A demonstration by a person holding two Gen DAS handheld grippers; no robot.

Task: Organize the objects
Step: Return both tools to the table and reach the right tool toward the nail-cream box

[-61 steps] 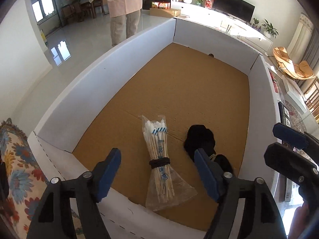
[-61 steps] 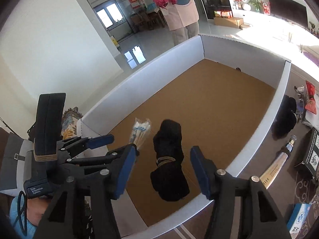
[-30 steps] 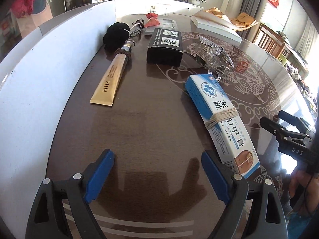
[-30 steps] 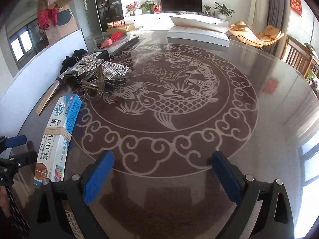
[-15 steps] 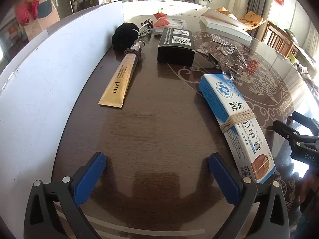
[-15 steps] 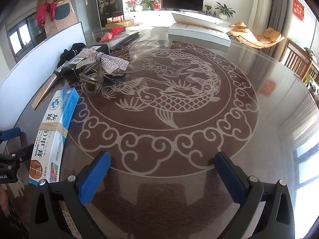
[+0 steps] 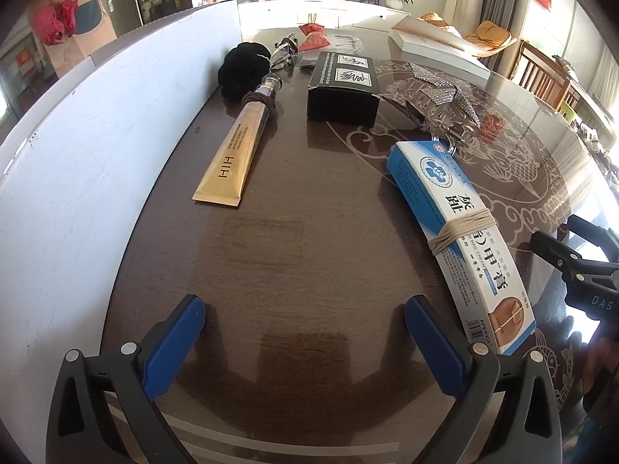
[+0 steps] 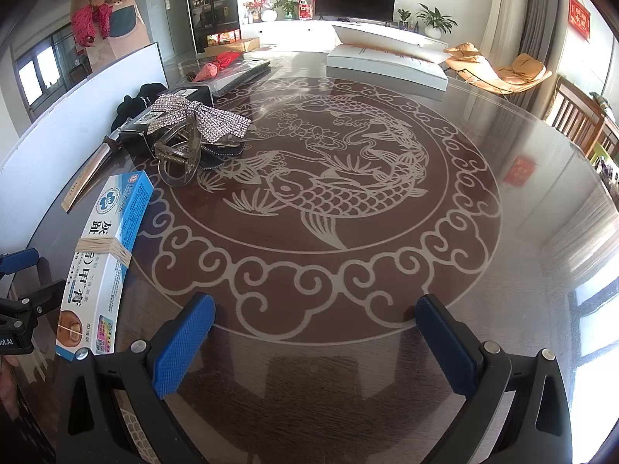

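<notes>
Dark glossy table [image 7: 294, 239] with a pale carp-and-cloud pattern fills both views, in a sunlit living room.

From the left gripper [image 7: 305, 332], the jaws stand spread wide with nothing but bare tabletop between them; they have just been opening. Just to its right lies a blue and white box [image 7: 460, 228], bound round the middle with rubber bands, its near end beside the right finger. Further right, at the edge of the view, part of the right gripper [image 7: 580, 266] shows. To the left runs the white wall of a cardboard box [image 7: 85, 162]. Ahead and slightly left lies a gold tube [image 7: 236, 154], its cap end pointing away, touching a black fabric bundle [image 7: 240, 65] against the white wall. Ahead, right of the tube, sits a black box [image 7: 344, 89], and right of that a rhinestone bow hair clip [image 7: 441, 104]. Beyond these lies a small red pouch [image 7: 314, 38].

From the right gripper [image 8: 315, 336], the jaws are likewise spread wide and empty over the patterned table. The blue and white box [image 8: 104, 247] lies to its left, with the left gripper [image 8: 19, 297] at the left edge beyond it. Ahead left are the hair clip [image 8: 193, 131] and black box [image 8: 143, 127]. Far ahead rests a flat white box [image 8: 387, 62]. At the far left stands a person [image 8: 108, 7] holding something pink.
</notes>
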